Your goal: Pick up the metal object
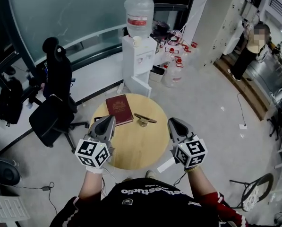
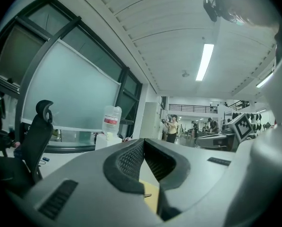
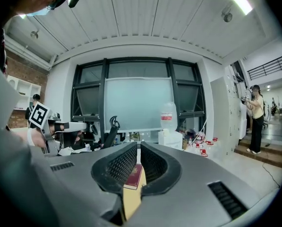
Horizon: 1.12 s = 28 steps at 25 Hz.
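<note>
The metal object [image 1: 145, 119], a flat dark bar resting on a small round base, sits near the middle of the round wooden table [image 1: 141, 150]. A dark red book [image 1: 119, 109] lies just left of it. Both grippers hover over the table's near half and hold nothing. My left gripper [image 1: 109, 119] is shut, its tips below the book. My right gripper [image 1: 172, 122] is shut too, a short way right of the metal object. In the right gripper view the closed jaws [image 3: 138, 146] frame a strip of the book [image 3: 133, 176] and tabletop. The left gripper view shows its jaws [image 2: 143, 142] meeting.
Behind the table stands a white water dispenser [image 1: 138, 56], and spare water bottles [image 1: 174, 70] sit on the floor to its right. A black office chair [image 1: 53, 103] is close to the table's left. A person [image 1: 247, 51] stands far back right, near a floor cable [image 1: 242, 112].
</note>
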{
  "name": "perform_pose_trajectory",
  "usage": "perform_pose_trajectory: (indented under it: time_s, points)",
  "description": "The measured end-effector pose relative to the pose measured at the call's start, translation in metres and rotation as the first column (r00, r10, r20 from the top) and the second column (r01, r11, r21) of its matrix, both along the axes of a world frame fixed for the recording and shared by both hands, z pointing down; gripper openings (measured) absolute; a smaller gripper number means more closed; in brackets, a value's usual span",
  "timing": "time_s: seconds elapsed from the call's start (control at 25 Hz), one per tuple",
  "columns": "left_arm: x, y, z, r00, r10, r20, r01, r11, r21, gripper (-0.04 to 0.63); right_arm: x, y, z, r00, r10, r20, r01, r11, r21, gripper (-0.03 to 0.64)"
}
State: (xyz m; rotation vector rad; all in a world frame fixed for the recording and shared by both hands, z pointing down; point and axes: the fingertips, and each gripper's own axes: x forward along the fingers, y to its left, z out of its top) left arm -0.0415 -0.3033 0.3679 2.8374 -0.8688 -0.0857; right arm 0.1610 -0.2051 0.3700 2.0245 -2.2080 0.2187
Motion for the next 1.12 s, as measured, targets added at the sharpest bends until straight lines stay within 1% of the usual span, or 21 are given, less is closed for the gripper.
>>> perform_pose_trajectory:
  time_s: [0.04,0.16,0.32,0.52,0.72,0.96,1.12]
  points:
    - [0.001,-0.001,0.001,1.0,-0.006,0.001,0.006,1.0,0.0,0.017,0.001,-0.002,0.0,1.0,-0.009,-0.001,0.009,1.0,0.002,0.04]
    - [0.006,-0.002,0.002,1.0,-0.018,0.003,0.018,1.0,0.001,0.017,0.005,-0.005,-0.001,0.999,-0.035,-0.003,0.035,0.999,0.005,0.096]
    - [0.016,0.0,0.0,1.0,-0.019,0.003,0.019,1.0,0.01,0.017,0.013,-0.009,0.0,0.998,-0.057,-0.012,0.057,0.998,0.004,0.132]
    - [0.031,0.006,0.008,1.0,-0.009,0.02,0.009,1.0,0.013,0.017,0.021,-0.017,0.018,0.995,-0.095,-0.032,0.094,0.995,-0.026,0.135]
    - [0.041,0.009,0.014,0.999,-0.016,0.033,0.015,1.0,0.025,0.017,0.02,-0.027,0.049,0.986,-0.159,-0.043,0.155,0.985,-0.074,0.135]
    - [0.045,0.016,0.026,0.997,-0.04,0.062,0.039,0.999,0.019,0.017,0.014,-0.039,0.096,0.966,-0.253,-0.058,0.242,0.958,-0.155,0.137]
    - [0.044,0.017,0.034,0.995,-0.067,0.07,0.066,0.998,0.012,0.017,0.009,-0.049,0.127,0.948,-0.314,-0.04,0.301,0.933,-0.196,0.137]
